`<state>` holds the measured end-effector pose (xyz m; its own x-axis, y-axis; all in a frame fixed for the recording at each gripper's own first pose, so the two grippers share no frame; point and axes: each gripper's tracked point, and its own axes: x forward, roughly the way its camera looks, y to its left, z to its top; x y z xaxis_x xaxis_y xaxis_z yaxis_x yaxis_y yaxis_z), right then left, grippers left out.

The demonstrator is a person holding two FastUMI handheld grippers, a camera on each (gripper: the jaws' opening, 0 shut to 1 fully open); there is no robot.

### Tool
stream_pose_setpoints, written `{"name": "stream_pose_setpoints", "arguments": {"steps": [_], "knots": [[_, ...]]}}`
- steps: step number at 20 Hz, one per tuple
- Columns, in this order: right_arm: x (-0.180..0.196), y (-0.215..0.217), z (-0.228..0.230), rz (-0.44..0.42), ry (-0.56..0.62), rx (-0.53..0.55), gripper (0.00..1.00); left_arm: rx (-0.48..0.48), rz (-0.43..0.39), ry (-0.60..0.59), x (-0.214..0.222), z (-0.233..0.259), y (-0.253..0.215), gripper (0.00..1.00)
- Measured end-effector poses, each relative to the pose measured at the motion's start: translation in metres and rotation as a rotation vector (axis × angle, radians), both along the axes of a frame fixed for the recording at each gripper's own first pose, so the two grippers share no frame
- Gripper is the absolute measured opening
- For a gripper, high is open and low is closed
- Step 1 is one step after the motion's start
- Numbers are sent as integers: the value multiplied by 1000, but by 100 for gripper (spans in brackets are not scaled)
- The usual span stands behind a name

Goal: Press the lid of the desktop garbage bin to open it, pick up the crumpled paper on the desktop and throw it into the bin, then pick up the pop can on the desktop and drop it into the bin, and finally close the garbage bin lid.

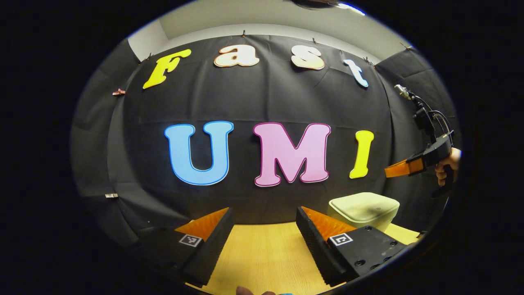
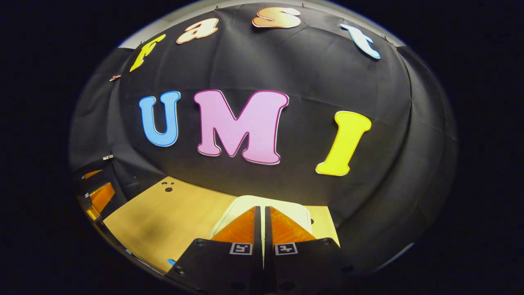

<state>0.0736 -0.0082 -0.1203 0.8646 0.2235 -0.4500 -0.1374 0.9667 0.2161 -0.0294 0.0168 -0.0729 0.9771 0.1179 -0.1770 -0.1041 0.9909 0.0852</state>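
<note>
The pale desktop bin (image 1: pixel 364 209) stands at the back right of the wooden table (image 1: pixel 266 254), its lid down. My left gripper (image 1: pixel 264 213) hovers low over the table, left of the bin, open with nothing between its fingers. My right gripper (image 1: pixel 389 172), held by a hand (image 1: pixel 448 164), hangs in the air above and to the right of the bin, apart from it. In the right gripper view, the right gripper (image 2: pixel 262 209) is shut on nothing and points down at the bin's lid (image 2: pixel 241 203). The left gripper (image 2: pixel 97 186) shows at the far left.
The black cloth wall rises right behind the bin. A few small dark holes (image 2: pixel 168 188) mark the table (image 2: pixel 172 217) near its back edge. A small blue bit (image 2: pixel 171 261) peeks in at the table's near edge; I cannot tell what it is.
</note>
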Motion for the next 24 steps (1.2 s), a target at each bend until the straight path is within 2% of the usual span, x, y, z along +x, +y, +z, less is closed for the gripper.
{"name": "stream_pose_setpoints", "arguments": {"steps": [5,14,21,24], "knots": [[-4,18,-55,77,200,-4,5,4,2,-3,-7,1,1,97],[-13,27,-102,113,316,2,6,-1,18,10,-14,-8,10,97],[-11,26,-101,105,297,41,5,0,9,4,-7,-6,10,97],[0,18,-74,91,180,-24,5,14,2,-4,-6,-4,11,97]]}}
